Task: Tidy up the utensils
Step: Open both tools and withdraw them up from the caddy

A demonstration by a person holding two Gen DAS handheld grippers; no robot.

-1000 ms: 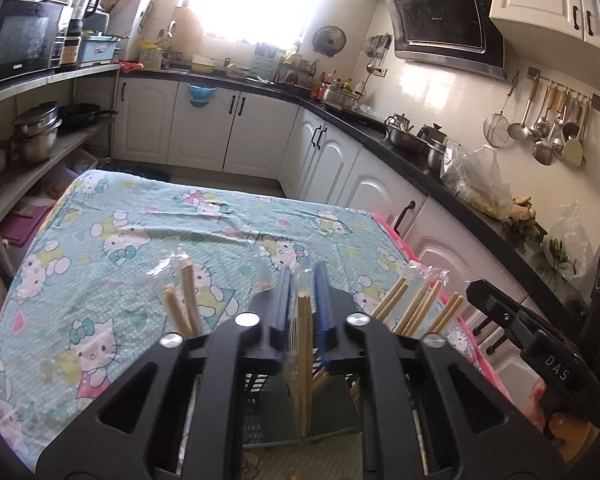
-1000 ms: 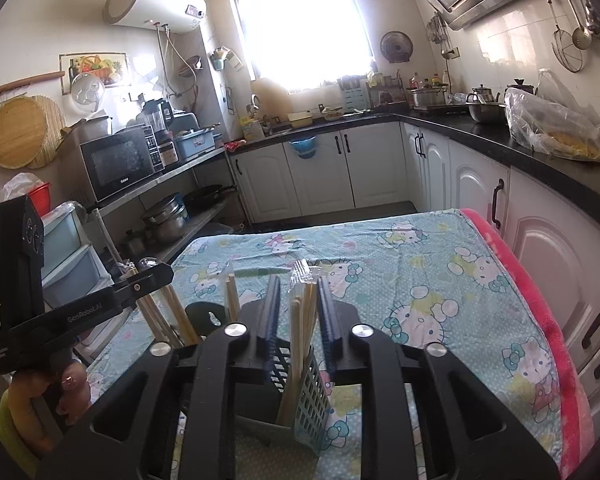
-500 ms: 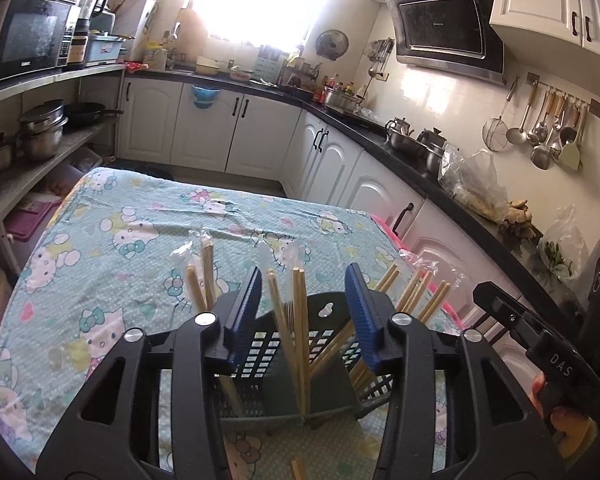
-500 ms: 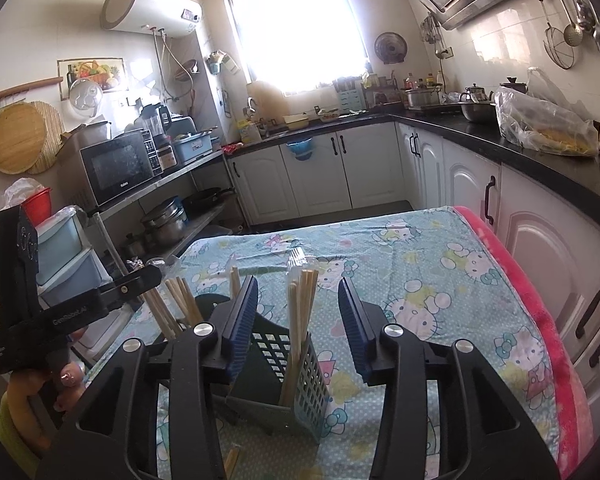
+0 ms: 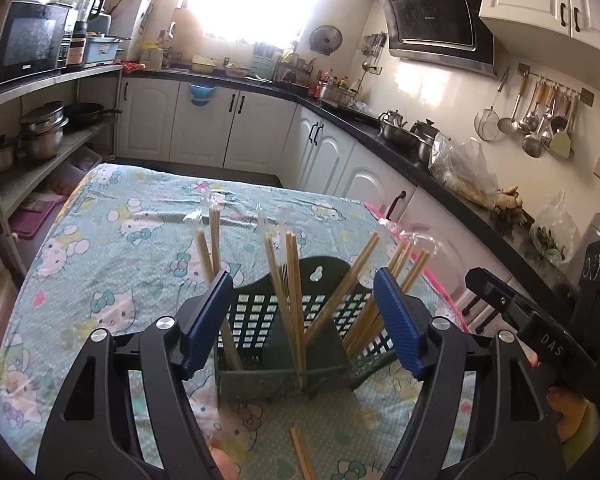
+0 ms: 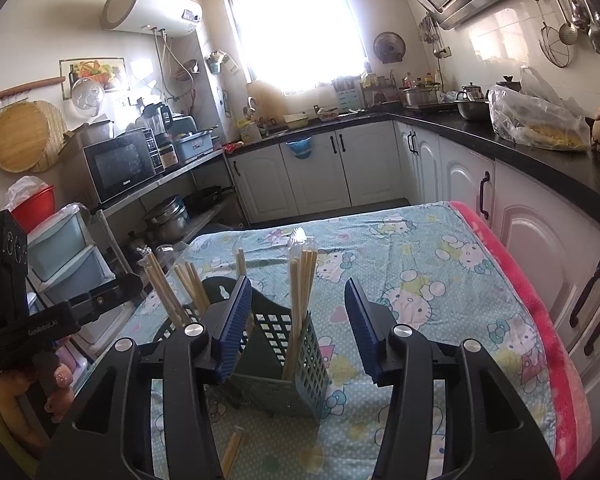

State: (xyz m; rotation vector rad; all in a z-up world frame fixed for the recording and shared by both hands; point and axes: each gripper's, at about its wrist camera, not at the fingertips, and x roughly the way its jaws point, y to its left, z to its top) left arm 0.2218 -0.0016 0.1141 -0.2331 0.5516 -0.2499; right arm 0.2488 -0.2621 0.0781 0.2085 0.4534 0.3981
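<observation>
Both grippers, left and right, have just been opening; their blue pads stand wide and hold nothing. Between them a green holder stands on the cartoon-cat cloth, with chopsticks upright in its compartments. One pair lies loose on the cloth, nearer the camera. Around the table: white cabinets, a black counter, a microwave and a bright window.

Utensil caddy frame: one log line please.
left gripper just opened, empty | right gripper just opened, empty | chopsticks standing in caddy
</observation>
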